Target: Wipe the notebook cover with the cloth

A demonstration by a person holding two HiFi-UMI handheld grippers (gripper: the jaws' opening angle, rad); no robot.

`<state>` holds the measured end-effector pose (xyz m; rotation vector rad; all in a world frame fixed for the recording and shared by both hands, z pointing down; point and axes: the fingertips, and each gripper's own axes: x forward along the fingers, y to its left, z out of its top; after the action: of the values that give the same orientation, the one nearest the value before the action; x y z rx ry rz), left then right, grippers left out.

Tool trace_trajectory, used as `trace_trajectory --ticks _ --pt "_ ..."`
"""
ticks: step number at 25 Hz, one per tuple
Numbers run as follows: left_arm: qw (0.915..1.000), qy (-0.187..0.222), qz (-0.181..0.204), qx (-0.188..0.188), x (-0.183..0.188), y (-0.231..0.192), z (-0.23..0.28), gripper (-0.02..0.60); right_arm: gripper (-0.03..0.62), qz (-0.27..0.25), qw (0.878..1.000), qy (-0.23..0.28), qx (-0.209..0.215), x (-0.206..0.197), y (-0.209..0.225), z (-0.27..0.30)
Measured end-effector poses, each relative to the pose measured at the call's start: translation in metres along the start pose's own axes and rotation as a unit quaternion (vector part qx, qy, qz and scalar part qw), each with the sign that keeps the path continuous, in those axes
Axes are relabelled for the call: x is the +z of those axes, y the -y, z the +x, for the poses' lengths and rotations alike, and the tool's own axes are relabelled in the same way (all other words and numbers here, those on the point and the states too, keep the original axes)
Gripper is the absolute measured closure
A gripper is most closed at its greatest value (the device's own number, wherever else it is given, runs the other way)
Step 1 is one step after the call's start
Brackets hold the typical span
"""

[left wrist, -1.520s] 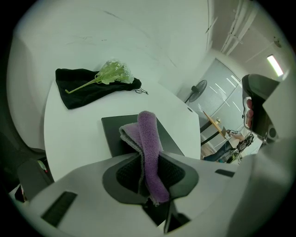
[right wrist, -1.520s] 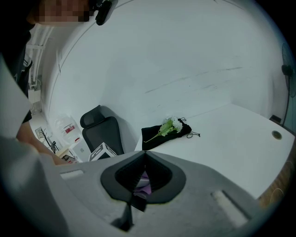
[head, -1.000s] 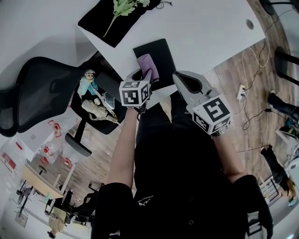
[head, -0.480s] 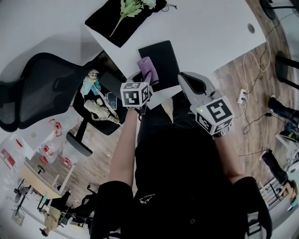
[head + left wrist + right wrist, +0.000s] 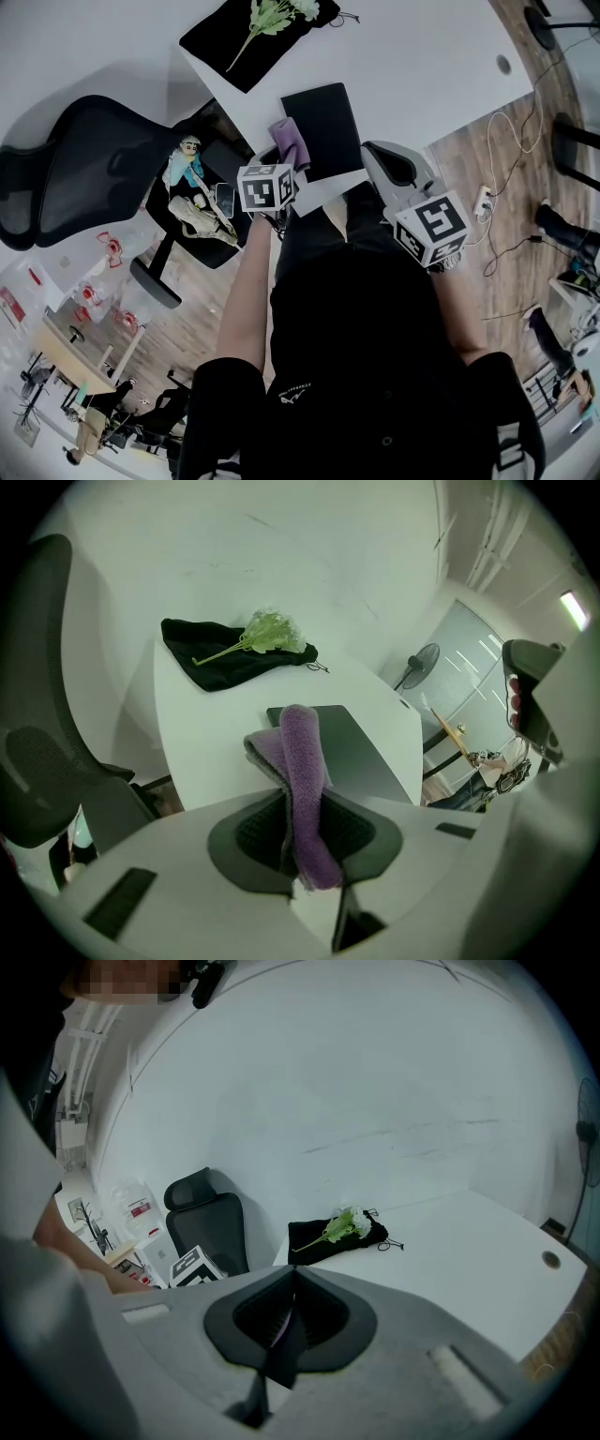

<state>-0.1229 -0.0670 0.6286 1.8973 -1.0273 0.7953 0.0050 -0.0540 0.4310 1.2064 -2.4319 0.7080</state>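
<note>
- Here, the cloth (image 5: 302, 761) is clamped between the jaws of the left gripper (image 5: 305, 832).
- The cloth is seen at the 8 o'clock edge of the notebook (image 5: 323, 127), which is laid flat on the table (image 5: 422, 56).
- The right gripper (image 5: 286, 1321) is closed on nothing, at the notebook's 4 o'clock.

cloth (image 5: 300, 761): fuzzy purple pile | notebook (image 5: 328, 122): matt dark cover | table (image 5: 431, 56): smooth white

One notebook (image 5: 323, 127), one purple cloth (image 5: 291, 142), one flower sprig (image 5: 267, 14), one black bag (image 5: 230, 47), one white desk (image 5: 422, 56), two grippers: left gripper (image 5: 278, 157), right gripper (image 5: 382, 156).
</note>
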Motion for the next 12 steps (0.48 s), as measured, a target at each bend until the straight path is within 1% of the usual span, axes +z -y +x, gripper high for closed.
trace_trajectory --ticks 4,9,12 --pt "0.9998 0.001 -0.008 0.016 -0.004 -0.007 -0.008 0.500 0.589 -0.009 1.000 0.001 -0.001 0.003 0.002 -0.004" --pt "0.9995 0.020 -0.016 0.018 -0.016 -0.015 -0.005 0.500 0.589 -0.009 1.000 0.008 -0.001 0.008 0.008 -0.009" --pt "0.9993 0.013 -0.017 0.030 -0.010 -0.008 -0.018 0.500 0.589 -0.011 1.000 0.011 0.002 0.011 0.013 -0.013"
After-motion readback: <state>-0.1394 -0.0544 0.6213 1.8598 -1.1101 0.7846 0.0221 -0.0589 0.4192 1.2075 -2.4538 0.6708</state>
